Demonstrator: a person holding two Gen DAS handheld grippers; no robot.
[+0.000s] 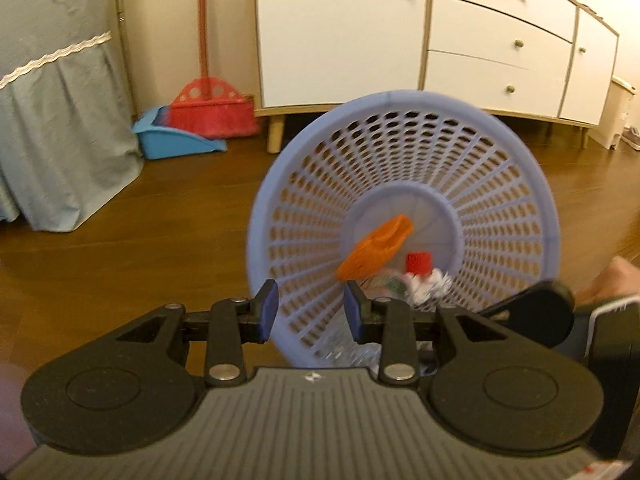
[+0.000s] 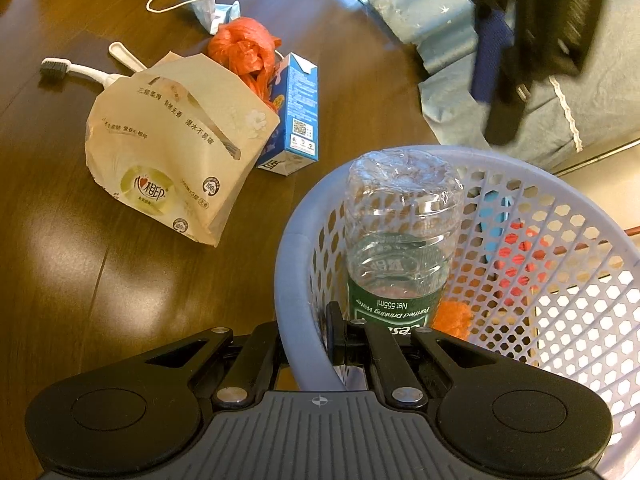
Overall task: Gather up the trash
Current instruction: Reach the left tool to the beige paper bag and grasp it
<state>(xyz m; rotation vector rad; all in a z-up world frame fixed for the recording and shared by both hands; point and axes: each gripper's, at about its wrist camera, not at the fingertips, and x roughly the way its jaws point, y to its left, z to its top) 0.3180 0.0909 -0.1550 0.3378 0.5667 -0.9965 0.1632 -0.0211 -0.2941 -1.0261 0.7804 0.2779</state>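
Basket (image 2: 298, 280) tipped, rim pinched between right gripper (image 2: 310, 344) fingers; bottle (image 2: 400, 240) inside, just beyond them; could spill if grip slips; left gripper (image 1: 311, 312) spread wide, empty, facing basket mouth; paper bag (image 2: 168, 152), carton (image 2: 298, 116) lying far ahead-left of right fingers

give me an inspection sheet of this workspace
surface: dark wood floor, bare near the basket
job's things: lavender basket tilted, holding a plastic bottle upside down and an orange scrap
clutter: tissue pack, blue carton, red bag, face mask, toothbrush, white spoon, all on the floor
grippers: right gripper shut on the basket rim; left gripper open, empty
cables: nothing seen
surroundings: white cabinet, red broom, blue dustpan, grey-blue bed skirt
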